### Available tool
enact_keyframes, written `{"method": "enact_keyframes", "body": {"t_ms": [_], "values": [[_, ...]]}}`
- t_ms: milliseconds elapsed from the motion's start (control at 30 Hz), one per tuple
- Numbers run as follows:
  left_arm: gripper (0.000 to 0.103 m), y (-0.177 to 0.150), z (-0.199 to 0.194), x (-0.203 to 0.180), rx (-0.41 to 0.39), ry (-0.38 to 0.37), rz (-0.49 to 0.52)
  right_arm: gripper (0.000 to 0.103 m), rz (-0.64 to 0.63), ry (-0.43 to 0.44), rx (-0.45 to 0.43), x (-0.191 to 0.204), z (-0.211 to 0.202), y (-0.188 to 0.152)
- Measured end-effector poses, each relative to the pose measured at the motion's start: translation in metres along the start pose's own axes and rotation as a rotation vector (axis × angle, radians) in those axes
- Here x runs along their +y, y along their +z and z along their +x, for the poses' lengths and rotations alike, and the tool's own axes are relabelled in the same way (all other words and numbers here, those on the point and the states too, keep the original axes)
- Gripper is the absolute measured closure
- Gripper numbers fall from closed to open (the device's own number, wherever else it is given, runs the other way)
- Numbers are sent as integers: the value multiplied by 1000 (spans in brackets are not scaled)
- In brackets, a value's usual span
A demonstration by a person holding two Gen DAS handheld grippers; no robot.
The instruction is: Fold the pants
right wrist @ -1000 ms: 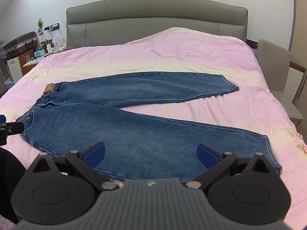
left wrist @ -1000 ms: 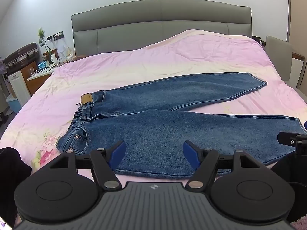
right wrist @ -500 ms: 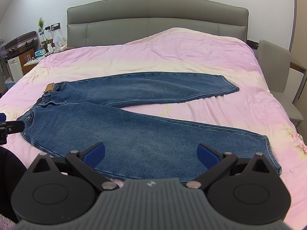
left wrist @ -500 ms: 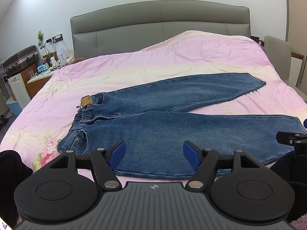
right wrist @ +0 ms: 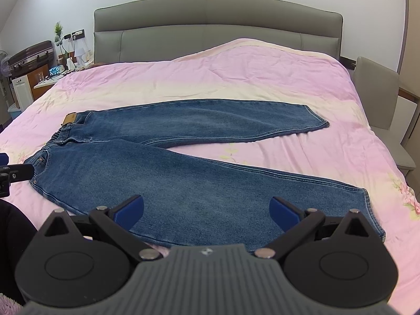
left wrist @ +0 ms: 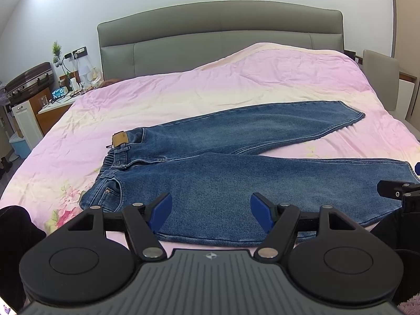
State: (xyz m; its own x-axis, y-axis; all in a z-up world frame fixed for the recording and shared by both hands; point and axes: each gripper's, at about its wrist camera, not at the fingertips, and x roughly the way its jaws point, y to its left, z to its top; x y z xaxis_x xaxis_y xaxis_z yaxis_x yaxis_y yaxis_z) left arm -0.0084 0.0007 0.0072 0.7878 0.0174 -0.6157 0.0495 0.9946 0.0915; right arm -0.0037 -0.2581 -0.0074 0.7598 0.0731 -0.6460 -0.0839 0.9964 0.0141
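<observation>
jeans [left wrist: 236, 183]: blue denim cloth, matt, faded | leather-look waist patch [left wrist: 120, 139]: tan | bedspread [left wrist: 210, 92]: pink cloth, slight sheen, wrinkled | headboard [left wrist: 220, 39]: grey, smooth, padded | finger pads [left wrist: 158, 210]: blue, matt

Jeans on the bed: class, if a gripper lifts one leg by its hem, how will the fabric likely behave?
The jeans lie flat and follow the pink bedspread, so they will probably sag, not stay stiff. The denim looks thick, so it is likely fairly heavy. Its matte weave suggests little slipping in the open right gripper.
</observation>
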Motion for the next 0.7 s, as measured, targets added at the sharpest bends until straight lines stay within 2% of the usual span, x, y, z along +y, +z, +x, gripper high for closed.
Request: {"method": "enact_keyframes", "body": {"t_ms": [700], "values": [[22, 2, 0, 1, 1, -1, 2, 5, -19, 1, 2, 2, -4, 3]]}}
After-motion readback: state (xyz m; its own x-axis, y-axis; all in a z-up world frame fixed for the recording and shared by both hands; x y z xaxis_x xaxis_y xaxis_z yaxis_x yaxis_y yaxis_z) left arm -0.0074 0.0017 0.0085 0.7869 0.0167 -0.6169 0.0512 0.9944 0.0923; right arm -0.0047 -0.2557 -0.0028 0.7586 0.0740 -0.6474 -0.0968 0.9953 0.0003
